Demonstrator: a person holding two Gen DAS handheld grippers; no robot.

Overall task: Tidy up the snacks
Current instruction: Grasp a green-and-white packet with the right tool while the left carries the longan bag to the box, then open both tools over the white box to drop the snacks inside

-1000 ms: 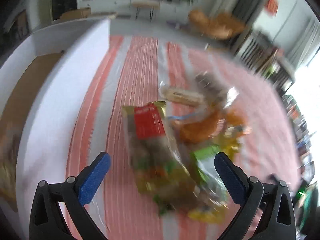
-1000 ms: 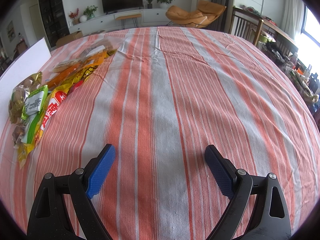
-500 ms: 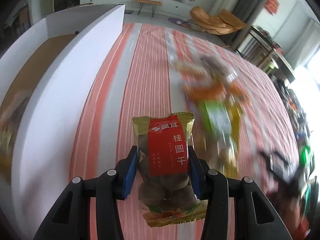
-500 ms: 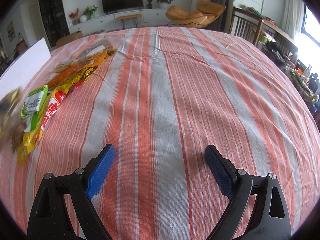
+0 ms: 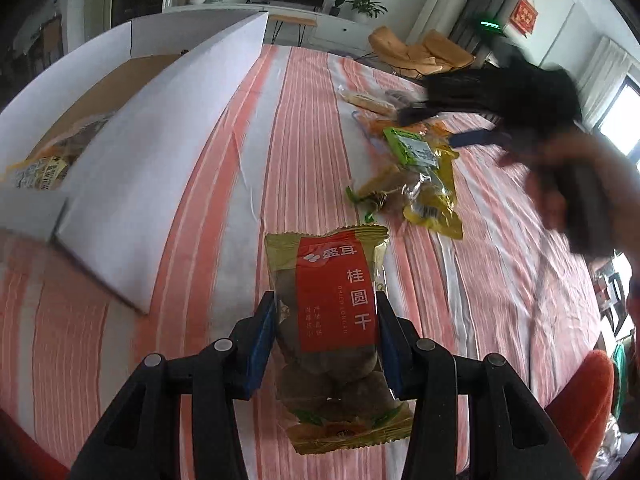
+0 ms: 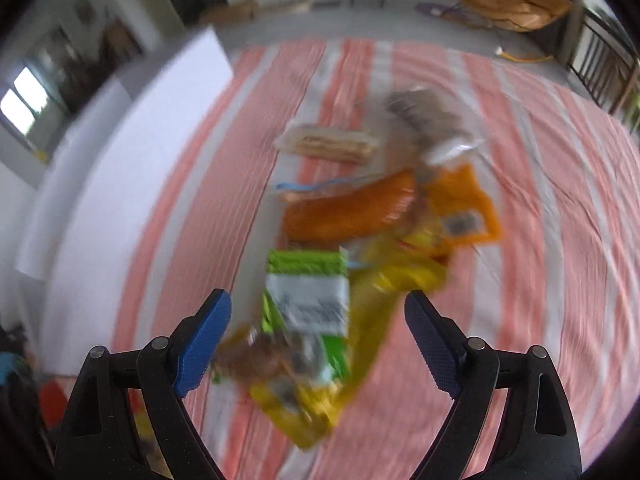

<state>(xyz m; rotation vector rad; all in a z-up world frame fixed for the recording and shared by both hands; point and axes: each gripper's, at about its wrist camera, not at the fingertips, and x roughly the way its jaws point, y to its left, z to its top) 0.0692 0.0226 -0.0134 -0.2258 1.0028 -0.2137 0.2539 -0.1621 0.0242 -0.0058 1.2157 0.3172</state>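
Left gripper (image 5: pixel 326 320) squeezed on both sides of a gold and red snack bag (image 5: pixel 334 312), up above the striped cloth (image 5: pixel 304 128), beside the white box (image 5: pixel 160 176). Right gripper (image 6: pixel 318 316) spread wide and closing a little, nothing pinched, over the blurry snack pile (image 6: pixel 360 240), with a green and white packet (image 6: pixel 306 292) showing between the blue pads (image 6: pixel 204 336).

The longan packet (image 5: pixel 335 300) is glossy foil-and-clear plastic. The tablecloth (image 5: pixel 312 128) is matt woven cloth — the box (image 5: pixel 160 160) smooth white card.
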